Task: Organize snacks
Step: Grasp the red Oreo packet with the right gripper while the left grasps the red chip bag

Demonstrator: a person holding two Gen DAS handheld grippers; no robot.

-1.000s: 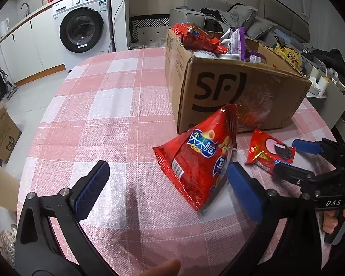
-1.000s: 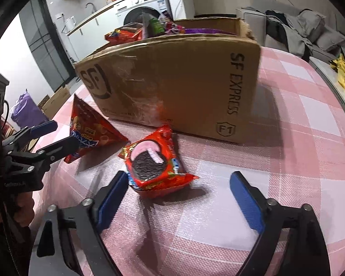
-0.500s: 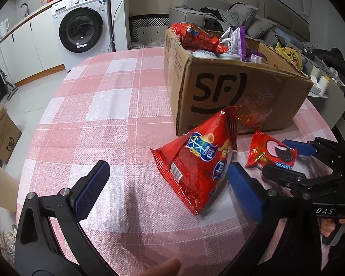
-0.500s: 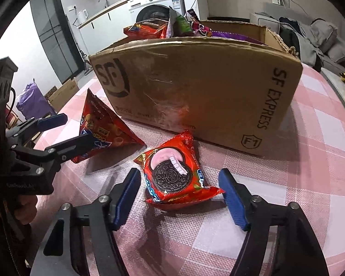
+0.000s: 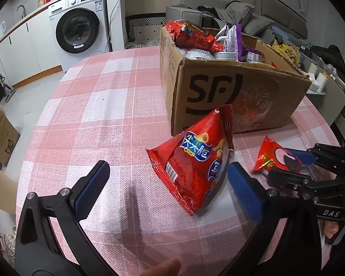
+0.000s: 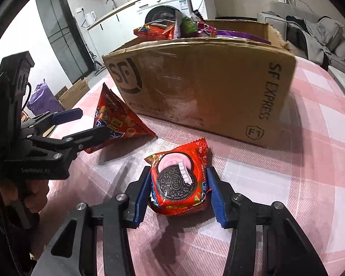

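Lying flat on the pink-and-white checked tablecloth (image 6: 276,179), the small red foil Oreo cookie packet (image 6: 178,184) is bracketed by the blue-padded fingers (image 6: 143,192) of the right gripper (image 6: 177,193). Both pads are pressed against, or sit just beside, the packet's long sides, so the packet is judged to be grasped or on the point of being grasped; a firm clench cannot be confirmed. A puffy, air-filled wrapper is being squeezed on slick foil, so it could be squirted forward out of the pads if the grip is tightened quickly, and the cookies inside could be cracked if too much force is applied. Only the rear half of the packet is covered by the pads, so it could droop or be pulled free when lifted.

Ahead of the right gripper, the brown SF Express cardboard box (image 6: 207,87) is already heaped with wrappers above its rim. A packet dropped on that pile could be sent sliding back onto the table, or the near wall could be clipped on the way over.

To the left, the left gripper (image 5: 165,191) is held wide open and empty, with the red triangular crisp bag (image 5: 195,161) leaning between its pads, nearer the right one. That bag could be toppled if the two grippers are brought closer together.
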